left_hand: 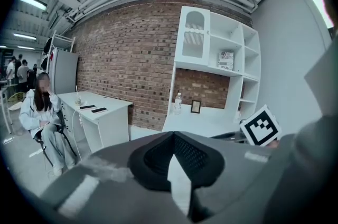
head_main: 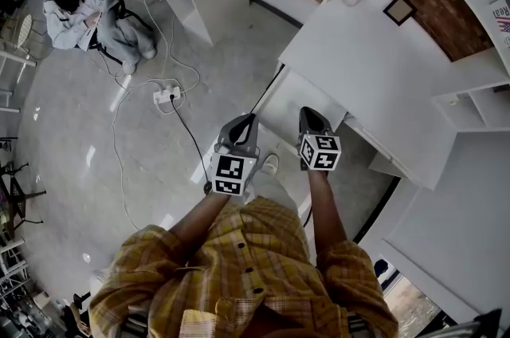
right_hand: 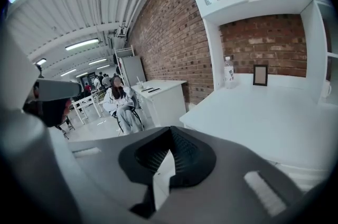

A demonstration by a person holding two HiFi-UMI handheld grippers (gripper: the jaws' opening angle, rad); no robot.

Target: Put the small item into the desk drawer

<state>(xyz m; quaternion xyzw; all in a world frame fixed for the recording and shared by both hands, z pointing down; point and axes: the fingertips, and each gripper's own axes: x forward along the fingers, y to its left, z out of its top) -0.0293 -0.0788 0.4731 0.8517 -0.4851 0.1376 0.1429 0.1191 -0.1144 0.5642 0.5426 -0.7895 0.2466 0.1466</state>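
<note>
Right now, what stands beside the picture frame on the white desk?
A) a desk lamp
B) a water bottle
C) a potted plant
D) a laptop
B: a clear water bottle stands upright beside the picture frame at the back of the white desk.

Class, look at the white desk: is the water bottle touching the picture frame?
Apart. The right gripper view shows the water bottle and picture frame standing on the desk with brick wall visible between them.
</note>
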